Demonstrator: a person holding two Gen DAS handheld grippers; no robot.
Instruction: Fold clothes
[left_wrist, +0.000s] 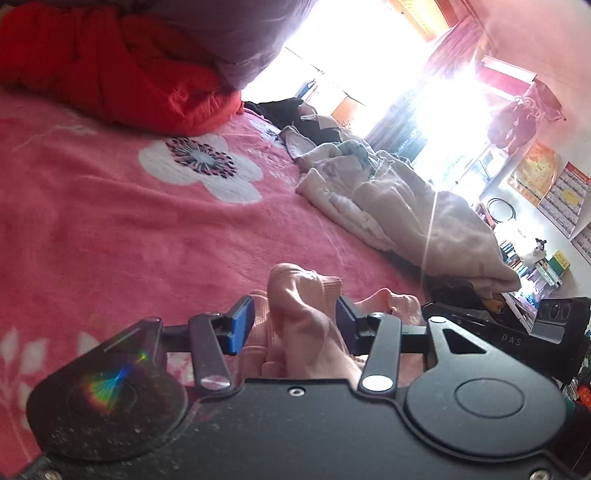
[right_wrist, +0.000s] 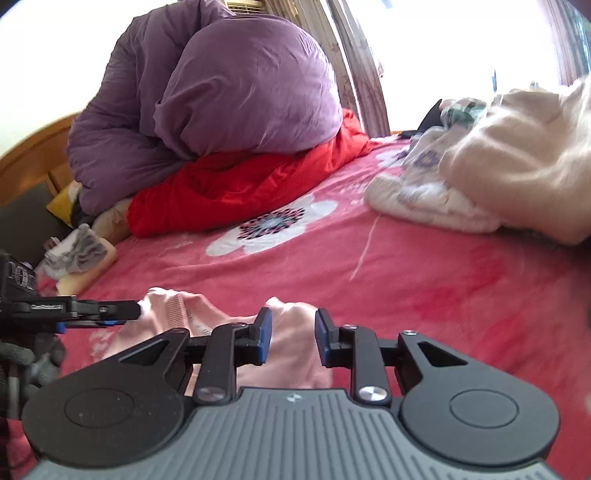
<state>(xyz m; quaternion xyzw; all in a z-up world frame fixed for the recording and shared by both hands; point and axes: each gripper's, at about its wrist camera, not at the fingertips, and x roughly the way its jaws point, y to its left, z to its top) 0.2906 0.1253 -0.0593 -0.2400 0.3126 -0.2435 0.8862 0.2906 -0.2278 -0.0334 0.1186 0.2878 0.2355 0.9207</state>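
Observation:
A pale pink knit garment lies bunched on the pink flowered blanket close in front of both grippers. My left gripper stands open, and a fold of the pink garment rises loosely between its blue pads. In the right wrist view the pink garment spreads under my right gripper, which is open with cloth lying below the gap. The left gripper comes in from the left edge at the garment's ribbed hem, held by a gloved hand.
A purple duvet sits on a red quilt at the head of the bed. A heap of beige and white clothes lies to the right. A wooden headboard and small bundled items are at the left.

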